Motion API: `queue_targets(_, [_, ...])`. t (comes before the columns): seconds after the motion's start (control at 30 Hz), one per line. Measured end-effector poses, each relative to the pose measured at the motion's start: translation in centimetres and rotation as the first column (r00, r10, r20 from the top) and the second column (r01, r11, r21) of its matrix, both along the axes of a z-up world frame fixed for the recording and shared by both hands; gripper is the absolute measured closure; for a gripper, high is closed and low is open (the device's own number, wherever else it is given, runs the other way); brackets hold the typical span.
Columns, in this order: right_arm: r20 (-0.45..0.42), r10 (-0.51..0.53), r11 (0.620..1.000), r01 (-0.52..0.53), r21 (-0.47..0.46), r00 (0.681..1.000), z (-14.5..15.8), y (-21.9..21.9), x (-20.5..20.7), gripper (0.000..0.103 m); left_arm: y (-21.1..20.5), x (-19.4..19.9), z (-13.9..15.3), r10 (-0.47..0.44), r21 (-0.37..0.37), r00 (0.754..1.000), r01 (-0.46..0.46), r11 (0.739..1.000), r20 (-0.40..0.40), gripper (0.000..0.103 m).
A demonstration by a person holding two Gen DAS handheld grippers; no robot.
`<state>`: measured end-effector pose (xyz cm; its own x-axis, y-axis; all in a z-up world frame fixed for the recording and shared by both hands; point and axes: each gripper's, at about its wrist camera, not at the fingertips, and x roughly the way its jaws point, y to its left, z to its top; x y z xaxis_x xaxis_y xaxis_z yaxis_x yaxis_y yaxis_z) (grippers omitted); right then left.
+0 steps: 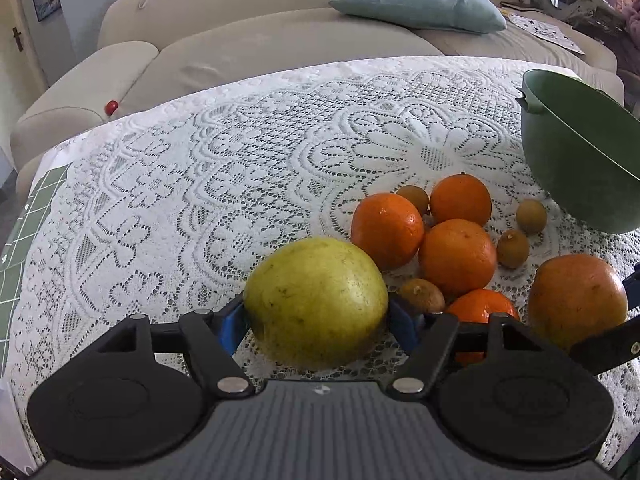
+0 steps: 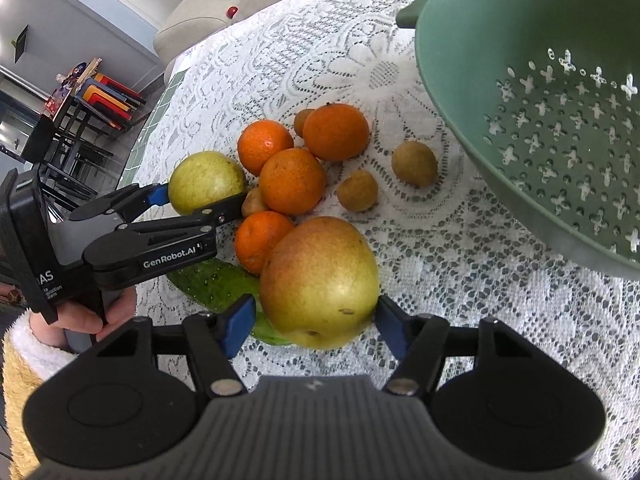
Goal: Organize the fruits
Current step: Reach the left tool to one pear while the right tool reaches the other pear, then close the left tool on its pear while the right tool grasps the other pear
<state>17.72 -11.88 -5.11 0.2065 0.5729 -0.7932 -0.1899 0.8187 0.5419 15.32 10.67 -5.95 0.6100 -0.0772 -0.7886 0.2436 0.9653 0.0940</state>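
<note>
My left gripper (image 1: 318, 320) is shut on a yellow-green fruit (image 1: 316, 300) that rests on the lace cloth, a blue pad against each side. The right wrist view shows the same grip (image 2: 198, 200) from the side. My right gripper (image 2: 316, 312) is shut on a bigger orange-yellow fruit (image 2: 320, 280), pads at its flanks; one of its fingers (image 1: 604, 346) shows at the left wrist view's right edge. Between the two fruits lie several mandarins (image 2: 292, 180) and several small brown fruits (image 2: 414, 164). A cucumber (image 2: 212, 284) lies partly under the orange-yellow fruit.
A green colander (image 2: 460, 80) stands at the back right, nothing seen inside it. The lace-covered table (image 1: 200, 180) stretches bare to the left and back. Behind it are a beige sofa (image 1: 240, 48) and a blue cushion (image 1: 416, 4). A hand (image 2: 80, 320) holds the left gripper.
</note>
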Motion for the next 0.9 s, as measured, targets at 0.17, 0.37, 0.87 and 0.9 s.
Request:
queue_targets(0.17, [0.033, 0.004, 1.000, -0.003, -0.016, 0.999, 0.0, 0.1, -0.2, 0.045, -0.1, 0.4, 0.2, 0.059, -0.010, 0.998, -0.060, 0.998, -0.023, 0.022])
queue_targets(0.37, [0.041, 0.008, 1.000, -0.008, -0.017, 0.999, 0.0, 0.1, -0.4, 0.045, -1.5, 1.2, 0.8, 0.079, 0.104, 0.995, -0.072, 0.992, -0.065, 0.022])
queue_targets(0.87, [0.123, 0.035, 0.999, -0.036, 0.005, 0.992, 1.8, -1.6, -1.6, 0.047, -6.5, 1.3, 6.9, 0.046, 0.345, 0.988, 0.008, 0.938, -0.147, 0.022])
queue_targets(0.9, [0.135, 0.039, 0.999, -0.040, 0.004, 0.990, 2.1, -1.7, -1.7, 0.047, -6.9, 1.2, 7.3, 0.040, 0.353, 0.988, 0.014, 0.935, -0.147, 0.022])
